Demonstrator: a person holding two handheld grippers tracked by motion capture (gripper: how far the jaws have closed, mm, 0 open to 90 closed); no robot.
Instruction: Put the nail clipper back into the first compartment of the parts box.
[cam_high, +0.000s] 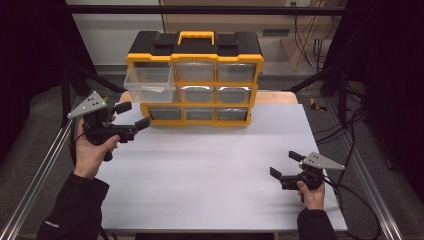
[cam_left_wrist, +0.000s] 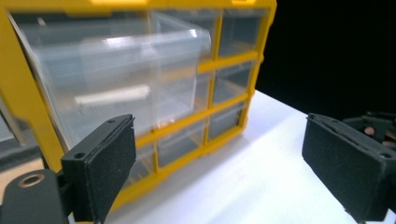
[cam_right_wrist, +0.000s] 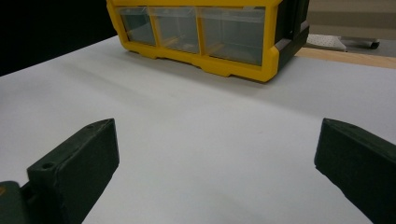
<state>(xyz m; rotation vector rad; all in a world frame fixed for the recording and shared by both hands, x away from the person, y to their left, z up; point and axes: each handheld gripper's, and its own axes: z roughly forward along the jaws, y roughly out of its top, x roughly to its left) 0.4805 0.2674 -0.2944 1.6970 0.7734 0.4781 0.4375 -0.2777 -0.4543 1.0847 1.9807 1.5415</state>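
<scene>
While both grippers stand free of any object, the work in hand appears to be at an early or intermediate stage. Nearest the person, the right gripper (cam_high: 283, 164) rests low over the near right part of the flat white table top (cam_high: 210, 175), its jaws spread wide with nothing between them; the right gripper view confirms bare table between the two black pads. On the far left side, the left gripper (cam_high: 132, 115) is held above the table just in front of the cabinet, jaws likewise released and empty, pointing toward the cabinet's left column. Only one moment is on record, so I cannot tell whether this hand is arriving or leaving.

Beyond it stands the yellow-framed, black-topped plastic drawer cabinet (cam_high: 195, 60) at the far edge of the table, three rows of three drawers. The task's thing, the clear plastic drawer at top left (cam_high: 150, 84), is pulled well out of its bay toward the person and sags slightly downward at its front. Its long axis runs front to back, out of the cabinet face, with the open top upward; in the left gripper view the clear plastic drawer at top left (cam_left_wrist: 126, 79) projects toward the camera above the jaws. No contents can be made out in it. The other eight drawers sit flush.

Judgement: the drawer's withdrawal is done; what remains, whether filling, removing or pushing it home, is not begun.
</scene>
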